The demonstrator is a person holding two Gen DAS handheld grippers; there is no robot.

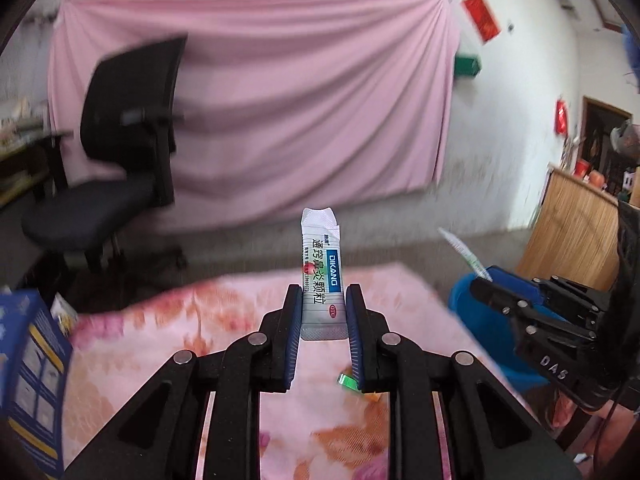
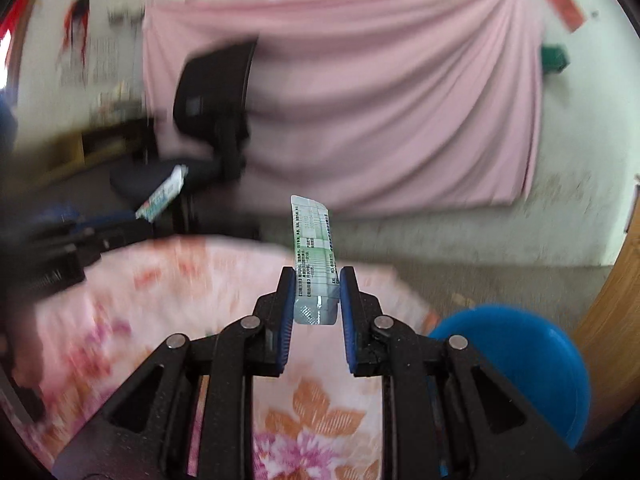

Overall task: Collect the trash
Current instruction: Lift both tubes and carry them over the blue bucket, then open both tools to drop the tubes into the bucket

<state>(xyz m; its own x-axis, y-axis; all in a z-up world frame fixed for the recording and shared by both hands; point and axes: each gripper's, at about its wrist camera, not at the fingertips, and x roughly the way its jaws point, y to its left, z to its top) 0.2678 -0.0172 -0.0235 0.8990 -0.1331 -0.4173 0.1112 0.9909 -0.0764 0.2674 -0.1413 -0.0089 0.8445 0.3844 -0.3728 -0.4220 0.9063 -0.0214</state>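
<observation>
Left wrist view: the left gripper is clenched on a sachet printed with "DIKANG" and Chinese characters; the packet stands upright between the two blue-padded fingers, its torn top edge above the fingertips and its sealed bottom edge between the pads. Below lies a table covered by a pink floral cloth, with a small green wrapper and an orange scrap on it just beside the right finger. A blue box stands at the table's left edge. To the right, the right gripper is clamped on a second sachet, seen edge-on, above a blue bin. Behind are a black office chair, a pink curtain on the wall and a wooden cabinet.

Right wrist view: the right gripper grasps the second sachet, printed back side facing the camera, held upright and slightly tilted over the floral cloth. The blue bin sits low right, beside the table. At far left the left gripper appears blurred with its sachet pointing up and right in front of the office chair; the pink curtain hangs behind
</observation>
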